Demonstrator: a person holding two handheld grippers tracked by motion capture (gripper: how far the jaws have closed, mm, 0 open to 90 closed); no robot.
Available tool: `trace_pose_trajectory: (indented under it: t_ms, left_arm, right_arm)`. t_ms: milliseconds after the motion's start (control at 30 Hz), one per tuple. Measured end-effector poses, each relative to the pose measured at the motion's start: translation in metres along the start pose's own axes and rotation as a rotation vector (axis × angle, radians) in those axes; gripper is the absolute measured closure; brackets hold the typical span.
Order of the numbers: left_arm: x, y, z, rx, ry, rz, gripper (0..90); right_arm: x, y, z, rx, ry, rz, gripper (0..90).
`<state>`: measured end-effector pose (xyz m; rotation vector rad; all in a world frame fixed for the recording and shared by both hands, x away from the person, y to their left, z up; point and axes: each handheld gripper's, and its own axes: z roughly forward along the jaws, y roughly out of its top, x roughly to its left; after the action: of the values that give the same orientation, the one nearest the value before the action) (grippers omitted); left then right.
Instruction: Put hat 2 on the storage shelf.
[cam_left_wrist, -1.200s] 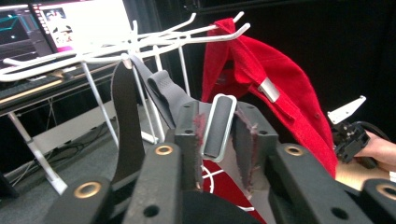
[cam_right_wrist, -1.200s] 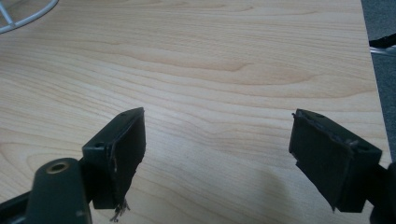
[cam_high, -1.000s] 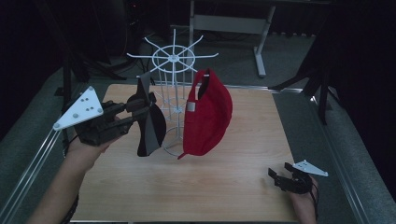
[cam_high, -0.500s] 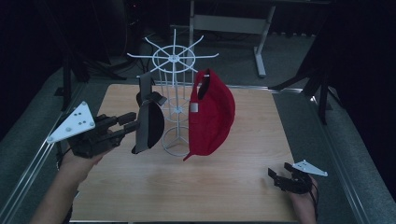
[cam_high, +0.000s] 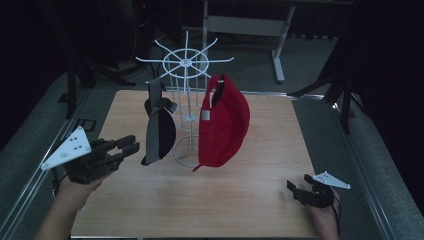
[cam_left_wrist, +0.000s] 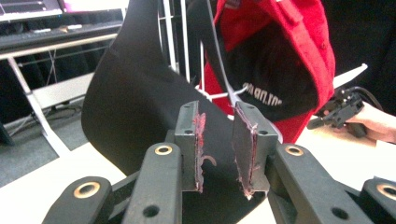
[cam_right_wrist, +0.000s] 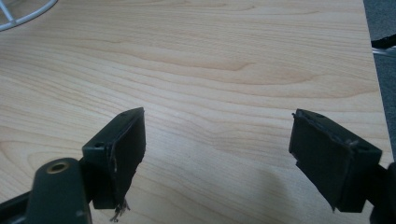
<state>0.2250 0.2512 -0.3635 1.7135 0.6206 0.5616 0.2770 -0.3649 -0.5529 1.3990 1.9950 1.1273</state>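
Jaws on the left gripper (cam_left_wrist: 219, 149) sit a small gap apart, nothing pinched between them, pointed at the black cap (cam_left_wrist: 135, 116) hanging on the white wire rack (cam_high: 185, 100) mid-table. Right gripper (cam_right_wrist: 217, 158) is spread wide, hovering empty over the wooden table (cam_right_wrist: 224, 60) near its front right corner. Red cap (cam_high: 225, 122) hangs beside the black one; white lettering inside it is too cut off to read.
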Motion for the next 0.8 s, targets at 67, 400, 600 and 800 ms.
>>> trace_pose_trajectory:
  t_ms: [67,400,600,800]
  left_arm:
    - [-0.001,-0.008,0.0,0.017,0.002,0.002,72.6]
    - [0.0,-0.054,0.001,0.02,0.013,-0.047,72.6]
    - [-0.001,-0.082,0.003,0.016,0.025,-0.07,72.6]
    - [-0.001,-0.106,0.008,0.042,0.018,-0.103,72.6]
  right_arm:
    - [0.0,0.0,0.0,-0.001,0.0,0.0,18.5]
    - [-0.001,0.0,0.0,-0.003,0.002,0.002,18.5]
    - [-0.001,0.0,0.0,-0.003,0.001,0.002,18.5]
    - [0.0,0.0,0.0,-0.003,0.001,0.001,18.5]
